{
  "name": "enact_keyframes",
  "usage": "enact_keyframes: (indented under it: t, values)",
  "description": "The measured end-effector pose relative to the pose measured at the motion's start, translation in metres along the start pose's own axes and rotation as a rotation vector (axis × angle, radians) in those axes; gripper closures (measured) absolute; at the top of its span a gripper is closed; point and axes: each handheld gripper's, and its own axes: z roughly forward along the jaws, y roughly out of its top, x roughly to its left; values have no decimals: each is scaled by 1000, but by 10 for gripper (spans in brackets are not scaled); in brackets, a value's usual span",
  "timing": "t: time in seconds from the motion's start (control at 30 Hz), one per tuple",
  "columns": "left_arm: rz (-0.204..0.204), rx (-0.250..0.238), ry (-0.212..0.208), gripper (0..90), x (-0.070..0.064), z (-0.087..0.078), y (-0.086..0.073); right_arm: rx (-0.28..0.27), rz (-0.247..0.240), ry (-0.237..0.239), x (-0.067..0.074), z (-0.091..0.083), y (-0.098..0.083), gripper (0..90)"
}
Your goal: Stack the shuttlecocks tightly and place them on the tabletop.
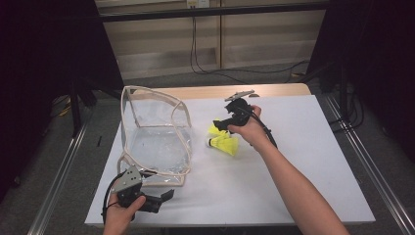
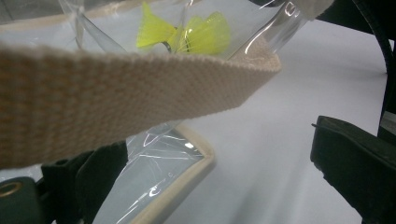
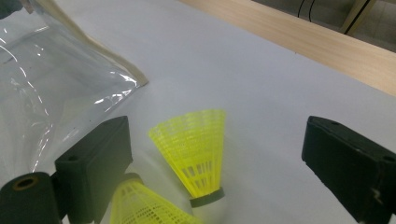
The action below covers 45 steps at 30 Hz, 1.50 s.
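Right gripper [image 1: 221, 123] jaws spread wide, centre frame, over two yellow shuttlecocks [image 1: 224, 142] on the white table [image 1: 303, 161]. Clear bag [image 1: 156, 139] just left. Left gripper [image 1: 164, 196] lower left, jaws apart; bag's beige strap [image 2: 116, 98] crosses its view.

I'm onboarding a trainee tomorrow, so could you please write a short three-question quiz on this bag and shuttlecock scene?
1. True or false: the right gripper has its jaws spread around a yellow shuttlecock.
2. How many shuttlecocks lie on the white table cover: A one, B two, C four?
3. What passes between the jaws of the left gripper?

Key: 1 true. 2 B. 3 the beige woven strap of the clear bag.
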Motion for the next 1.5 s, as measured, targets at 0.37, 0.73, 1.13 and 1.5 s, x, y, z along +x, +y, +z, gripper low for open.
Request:
enact_keyframes:
  t: [0.37, 0.73, 1.13, 1.5]
  values:
    - [-4, -5, 2, 39, -1, -1, 0, 48, -35, -14, 7, 16, 5, 140]
    - [-5, -4, 2, 39, -1, 0, 0, 77, -58, 6, 10, 31, 6, 186]
    - [-7, -5, 4, 40, 0, 0, -1, 134, -97, 36, 11, 46, 7, 329]
    - [-10, -4, -3, 40, 1, 1, -1, 160, -167, 63, 12, 49, 6, 649]
